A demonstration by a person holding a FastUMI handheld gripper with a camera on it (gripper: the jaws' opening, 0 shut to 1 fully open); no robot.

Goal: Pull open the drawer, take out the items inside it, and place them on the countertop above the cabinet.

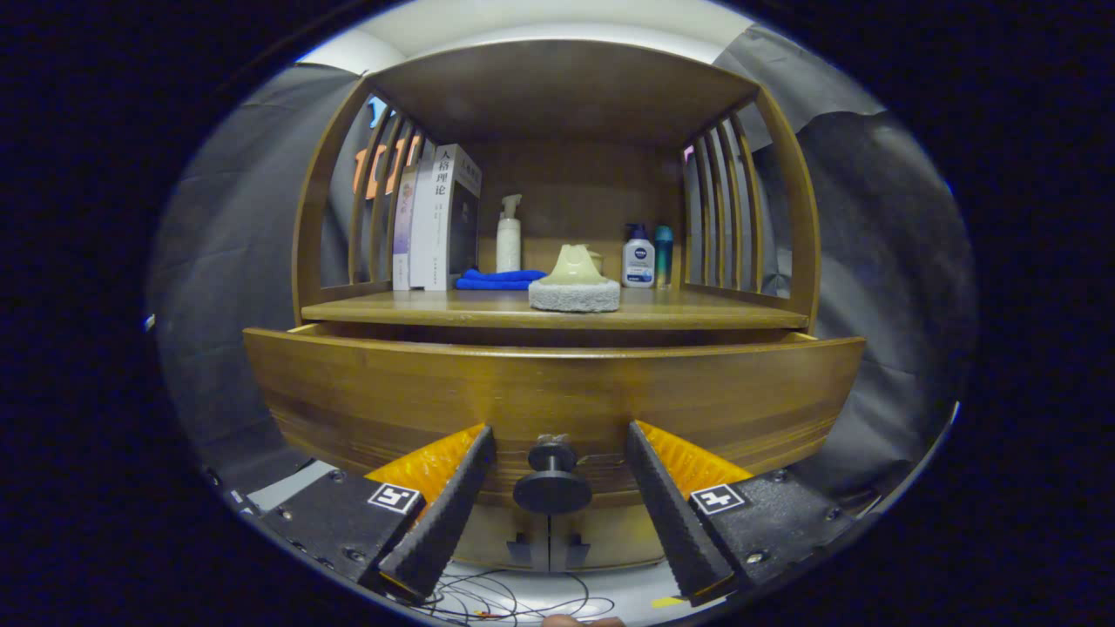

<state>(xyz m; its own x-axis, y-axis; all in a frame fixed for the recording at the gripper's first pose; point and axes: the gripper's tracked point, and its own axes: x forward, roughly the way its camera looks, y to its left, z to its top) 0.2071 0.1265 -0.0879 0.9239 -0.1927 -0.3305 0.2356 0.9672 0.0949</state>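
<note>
A wooden drawer front (557,392) stands pulled a little way out below the cabinet's countertop (488,309). Its dark round knob (552,488) sits between my fingers, which stand apart on either side without touching it. My gripper (557,444) is open, with its fingertips close to the drawer front. The drawer's inside is hidden behind the front panel. On the countertop rests a pale sponge-like scrubber with a handle (574,283).
On the countertop also stand upright books (435,222), a white spray bottle (509,239), a blue cloth (498,279), a white lotion bottle (638,259) and a teal bottle (664,254). Slatted wooden sides and a top shelf enclose it. Thin wires (514,601) lie below the fingers.
</note>
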